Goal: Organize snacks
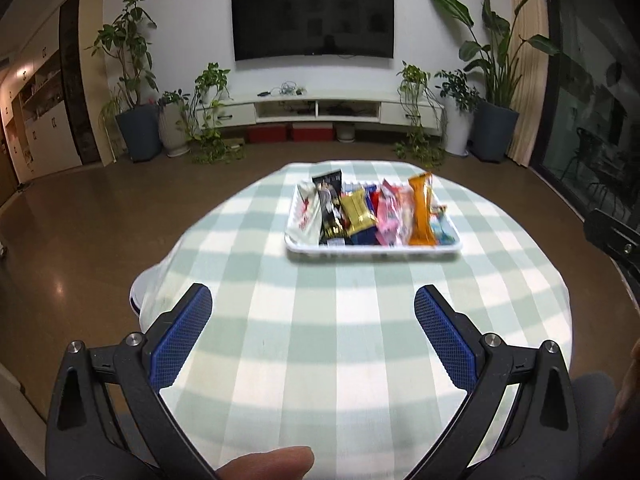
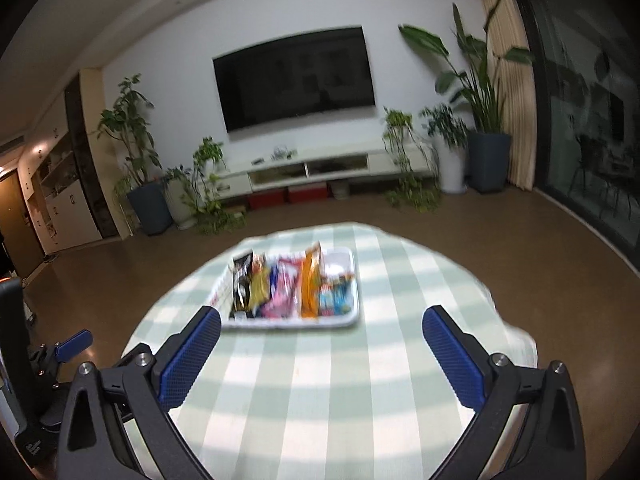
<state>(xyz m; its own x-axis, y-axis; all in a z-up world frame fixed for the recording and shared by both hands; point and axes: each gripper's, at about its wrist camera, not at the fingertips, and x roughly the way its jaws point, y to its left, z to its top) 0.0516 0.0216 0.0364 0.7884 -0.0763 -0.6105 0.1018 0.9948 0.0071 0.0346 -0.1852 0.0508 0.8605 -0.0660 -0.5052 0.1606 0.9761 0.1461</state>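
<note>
A white tray (image 1: 372, 251) sits on the far middle of a round table with a green-and-white checked cloth (image 1: 320, 340). It holds several snack packets side by side: a black one (image 1: 330, 208), a gold one (image 1: 358, 210), a pink one (image 1: 388, 216) and an orange one (image 1: 422, 212). My left gripper (image 1: 313, 312) is open and empty, well short of the tray. In the right wrist view the tray (image 2: 348, 322) lies ahead and slightly left of my right gripper (image 2: 321, 334), which is open and empty. The orange packet (image 2: 310, 284) stands out there.
The table edge drops to a brown floor all round. Part of the other gripper shows at the right edge of the left view (image 1: 616, 240) and at the left edge of the right view (image 2: 60, 352). A TV, a low cabinet and potted plants line the far wall.
</note>
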